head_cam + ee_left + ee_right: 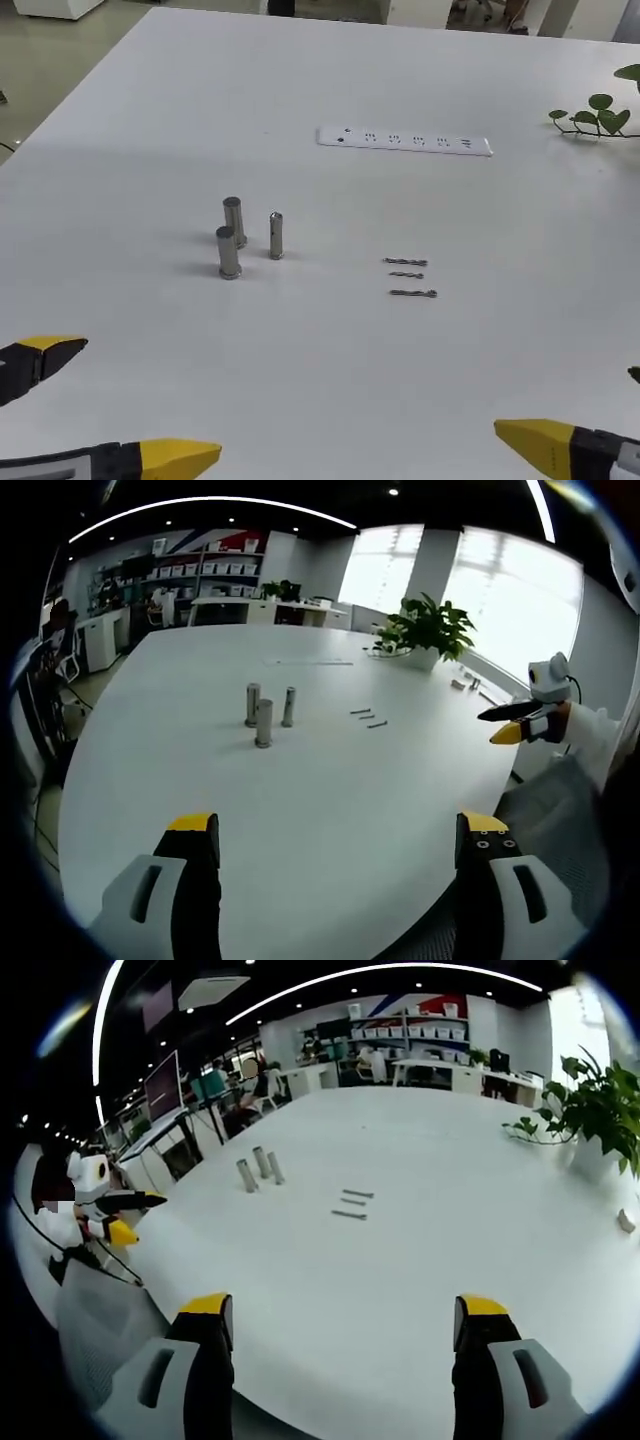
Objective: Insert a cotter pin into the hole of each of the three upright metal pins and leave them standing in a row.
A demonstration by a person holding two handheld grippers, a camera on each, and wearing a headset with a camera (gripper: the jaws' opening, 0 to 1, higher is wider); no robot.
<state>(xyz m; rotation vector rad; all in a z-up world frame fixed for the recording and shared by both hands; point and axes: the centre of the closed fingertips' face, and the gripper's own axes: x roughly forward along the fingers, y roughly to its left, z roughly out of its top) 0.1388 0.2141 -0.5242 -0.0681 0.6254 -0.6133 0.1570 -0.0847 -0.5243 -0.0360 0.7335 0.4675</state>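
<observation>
Three upright metal pins point(240, 236) stand in a tight cluster left of the table's middle, also seen as metal pins point(265, 715) and metal pins point(260, 1168). Three cotter pins point(408, 276) lie flat in a short stack to their right; the same cotter pins point(366, 717) and cotter pins point(350, 1204) lie past the jaws in both gripper views. My left gripper point(128, 402) hovers open at the near left, well short of the pins, its yellow-tipped jaws wide apart around the left gripper point(337, 825). The right gripper point(575, 405) is open at the near right, with nothing between the jaws of the right gripper point(343, 1305).
A white power strip point(404, 141) lies across the far middle of the white table point(320, 380). Plant leaves point(600, 115) reach in at the far right edge; a potted plant point(425, 630) stands there. Office desks and shelves lie beyond the table.
</observation>
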